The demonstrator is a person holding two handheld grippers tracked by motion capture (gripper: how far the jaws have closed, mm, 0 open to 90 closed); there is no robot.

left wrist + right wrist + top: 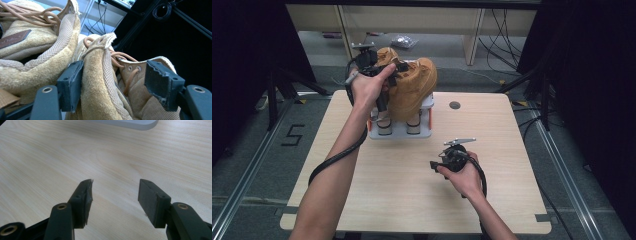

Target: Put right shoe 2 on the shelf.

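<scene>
left gripper view, left claw (pixel 113 82) open around boot collar (pixel 100 75)

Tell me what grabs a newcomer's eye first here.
The pair of tan suede boots perched on a grey rack at the table's far edge. The left tongs stand open around one boot's collar, one pad against the suede. The right tongs hang open over the bare table.

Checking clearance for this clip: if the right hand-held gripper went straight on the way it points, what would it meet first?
Probably the light wooden table top: the open right hand-held gripper angles down at bare wood. The grey rack base lies farther on; depth is unclear.
</scene>
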